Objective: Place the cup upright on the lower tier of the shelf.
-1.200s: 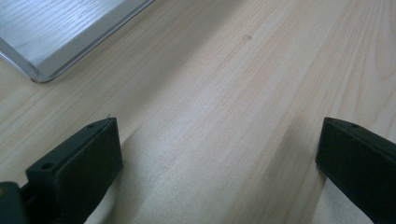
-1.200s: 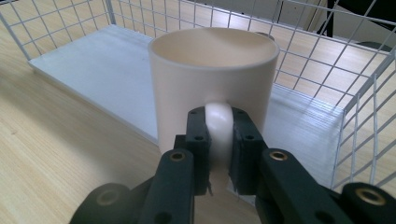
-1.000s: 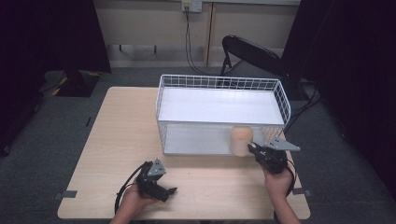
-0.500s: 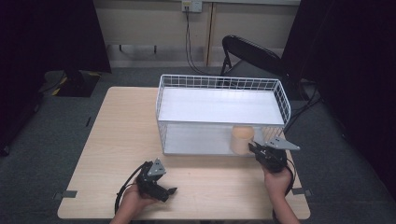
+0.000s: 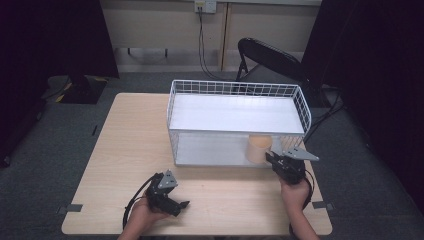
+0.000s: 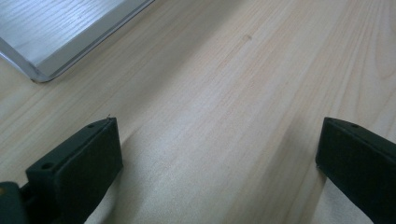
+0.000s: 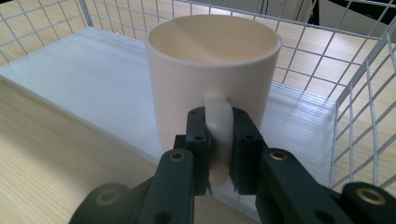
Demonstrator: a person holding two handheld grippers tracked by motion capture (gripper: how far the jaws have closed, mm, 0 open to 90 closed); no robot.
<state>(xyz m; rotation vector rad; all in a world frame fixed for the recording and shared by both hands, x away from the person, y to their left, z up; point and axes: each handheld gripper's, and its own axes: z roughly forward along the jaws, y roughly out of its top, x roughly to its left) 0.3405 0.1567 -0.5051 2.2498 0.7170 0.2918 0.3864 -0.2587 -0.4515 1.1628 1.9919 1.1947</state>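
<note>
The cream mug [image 7: 212, 74] stood upright with its open top up, at the front right of the rack's [image 5: 237, 116] lower white shelf, its handle [image 7: 218, 133] pointing out toward the front and squeezed between two black jaws.

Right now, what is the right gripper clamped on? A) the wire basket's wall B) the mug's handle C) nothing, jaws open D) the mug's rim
B: in the right gripper view the right gripper has both jaws pressed on the handle of the cream mug, which stands upright on the lower white shelf of the wire rack.
</note>
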